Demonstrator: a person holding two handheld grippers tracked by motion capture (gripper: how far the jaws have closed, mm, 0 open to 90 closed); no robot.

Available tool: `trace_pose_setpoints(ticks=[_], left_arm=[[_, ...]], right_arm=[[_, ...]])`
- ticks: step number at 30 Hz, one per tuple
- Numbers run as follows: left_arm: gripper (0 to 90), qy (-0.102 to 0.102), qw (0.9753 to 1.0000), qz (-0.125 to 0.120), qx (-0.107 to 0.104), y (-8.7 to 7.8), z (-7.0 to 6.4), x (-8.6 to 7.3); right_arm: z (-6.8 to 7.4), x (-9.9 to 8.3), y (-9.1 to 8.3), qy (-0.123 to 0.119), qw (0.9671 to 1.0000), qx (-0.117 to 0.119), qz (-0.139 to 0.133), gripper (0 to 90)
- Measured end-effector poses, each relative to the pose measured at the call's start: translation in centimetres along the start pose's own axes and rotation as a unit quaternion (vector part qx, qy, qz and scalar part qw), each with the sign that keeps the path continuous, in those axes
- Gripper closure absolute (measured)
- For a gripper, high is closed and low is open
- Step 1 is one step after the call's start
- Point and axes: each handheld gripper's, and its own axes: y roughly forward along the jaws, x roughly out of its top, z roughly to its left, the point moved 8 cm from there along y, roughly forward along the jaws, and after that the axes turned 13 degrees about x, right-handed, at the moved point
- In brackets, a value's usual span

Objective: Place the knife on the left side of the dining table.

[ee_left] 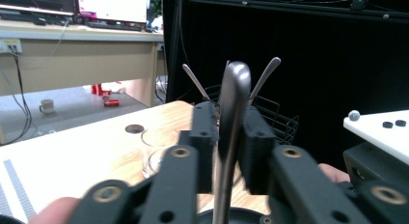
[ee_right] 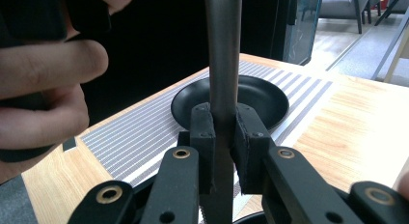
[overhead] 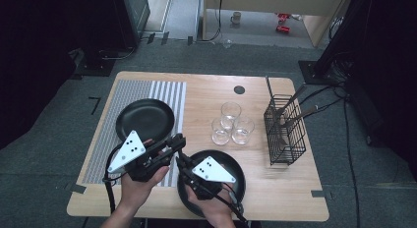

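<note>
- High view: left gripper (overhead: 176,140) and right gripper (overhead: 182,161) meet over the near plate (overhead: 235,170), between the far plate (overhead: 145,119) and glasses (overhead: 230,124).
- Left gripper view: jaws clamp a metal utensil (ee_left: 233,108) (rounded handle end up); a careless release could drop it.
- Right gripper view: jaws pinch the same utensil; opposing pulls could twist it loose. No readable writing.

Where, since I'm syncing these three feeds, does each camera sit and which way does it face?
High view: above the person's side, looking forward and down on the table; forearms, left gripper, right gripper.
Left gripper view: rides the left gripper, facing the glasses and wire rack; its jaws clamp a metal handle.
Right gripper view: rides the right gripper, facing the striped mat and black plate; jaws clamp a metal handle, left hand beside.
Shared: high and right gripper views both show that plate.
</note>
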Motion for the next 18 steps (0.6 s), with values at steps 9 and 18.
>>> trace_pose_setpoints(ticks=[9,18], left_arm=[[84.9,-0.010,0.9999,0.002,-0.010,-0.2,0.1,0.1],[85.0,-0.006,1.0000,-0.005,-0.001,-0.4,0.6,0.2]], right_arm=[[-0.1,0.1,-0.4,-0.003,0.9998,0.017,0.006,76.6],[-1.1,-0.1,-1.8,-0.001,0.9997,0.021,0.012,56.1]])
